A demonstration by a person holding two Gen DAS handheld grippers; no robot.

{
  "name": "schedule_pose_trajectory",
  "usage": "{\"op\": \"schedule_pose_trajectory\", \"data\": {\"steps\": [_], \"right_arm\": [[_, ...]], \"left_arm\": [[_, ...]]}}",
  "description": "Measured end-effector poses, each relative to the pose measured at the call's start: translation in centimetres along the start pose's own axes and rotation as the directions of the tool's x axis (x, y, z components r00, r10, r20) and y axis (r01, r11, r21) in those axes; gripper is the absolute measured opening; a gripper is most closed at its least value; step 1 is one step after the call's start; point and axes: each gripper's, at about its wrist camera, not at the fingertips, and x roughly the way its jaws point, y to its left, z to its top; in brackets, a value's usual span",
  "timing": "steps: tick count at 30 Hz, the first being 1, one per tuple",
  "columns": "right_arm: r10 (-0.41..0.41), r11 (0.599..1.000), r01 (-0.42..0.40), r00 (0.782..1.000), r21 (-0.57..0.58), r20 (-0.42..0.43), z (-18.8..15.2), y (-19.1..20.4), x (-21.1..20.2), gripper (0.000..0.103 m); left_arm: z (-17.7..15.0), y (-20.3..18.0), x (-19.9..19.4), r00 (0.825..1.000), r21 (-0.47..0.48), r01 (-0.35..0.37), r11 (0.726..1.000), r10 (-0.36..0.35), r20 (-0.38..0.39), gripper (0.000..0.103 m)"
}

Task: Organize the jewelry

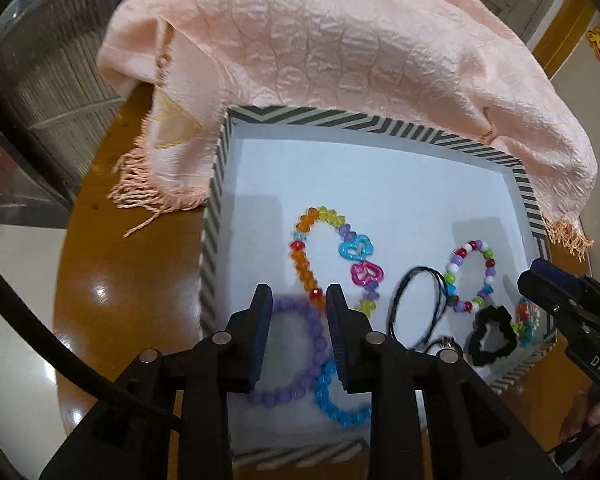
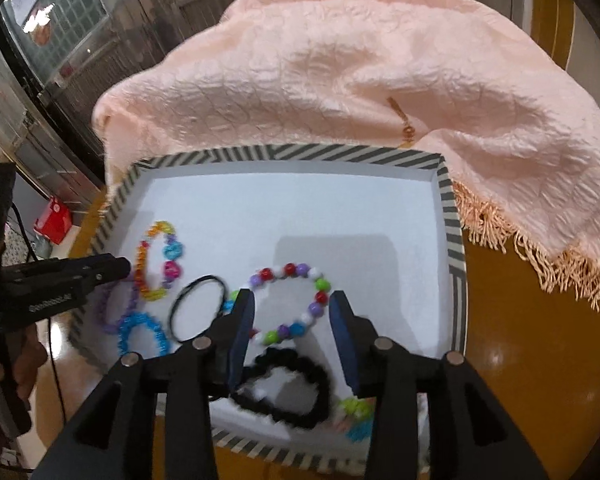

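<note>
We hold both grippers spread over the striped tray (image 1: 216, 184); left gripper (image 1: 298, 332) above the purple bracelet (image 1: 300, 364), right gripper (image 2: 292, 336) above the black scrunchie (image 2: 288, 392); nothing pinched, likely lining up picks.

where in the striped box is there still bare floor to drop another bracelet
The far half of the striped box is bare, from the back wall by the pink shawl down to the multicolor bead bracelet. The near half is crowded: purple bracelet, blue bracelet, black cord loop, black scrunchie.
</note>
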Motion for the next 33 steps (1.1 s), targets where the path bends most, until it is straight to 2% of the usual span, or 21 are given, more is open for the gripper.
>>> {"op": "schedule_pose_trajectory", "data": {"steps": [4,9,19,33], "right_arm": [[0.021,1.000,-0.021,0.999,0.004,0.029,-1.2,1.4,-2.1,0.046],[0.023,1.000,-0.022,0.999,-0.004,0.037,-2.8,2.8,-3.9,0.047],[0.016,1.000,-0.014,0.997,-0.027,0.074,-6.6,4.5,-8.1,0.050],[-0.049,0.998,0.051,0.996,-0.037,0.071,-13.1,4.5,-11.5,0.050]], "left_arm": [[-1.5,-0.1,-2.2,0.998,0.006,-0.037,0.999,0.036,0.049,0.026],[-3.8,-1.4,-4.8,0.993,0.046,-0.054,0.997,0.049,0.106,0.026],[-7.6,-2.7,-7.9,0.985,0.087,-0.064,0.994,0.049,0.166,0.026],[-13.1,-3.4,-10.5,0.985,0.140,-0.037,0.990,0.012,0.174,0.026]]}}
